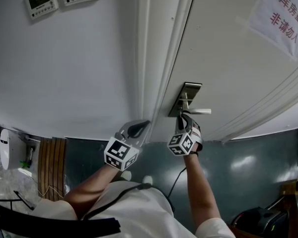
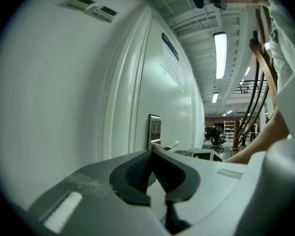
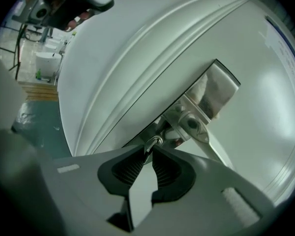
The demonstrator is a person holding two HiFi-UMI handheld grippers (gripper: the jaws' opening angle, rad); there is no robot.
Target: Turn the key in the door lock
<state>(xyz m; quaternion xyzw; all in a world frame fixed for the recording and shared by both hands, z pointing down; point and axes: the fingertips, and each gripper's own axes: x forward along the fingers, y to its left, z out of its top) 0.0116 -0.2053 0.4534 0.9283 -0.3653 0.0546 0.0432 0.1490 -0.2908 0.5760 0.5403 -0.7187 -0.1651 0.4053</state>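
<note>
The right gripper (image 3: 148,154) pinches the key (image 3: 153,142) between its jaw tips, just below the handle (image 3: 192,125). The left gripper (image 2: 151,154) is closed and empty.

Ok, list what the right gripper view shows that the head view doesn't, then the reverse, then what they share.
Only the right gripper view: the small silver metal key, pinched between the dark ribbed pads of the right tool.
Only the head view: the black-and-white marker cube on that tool, and the person's bare right forearm.
Both: the white door, its silver metal lock plate and its lever handle.
</note>
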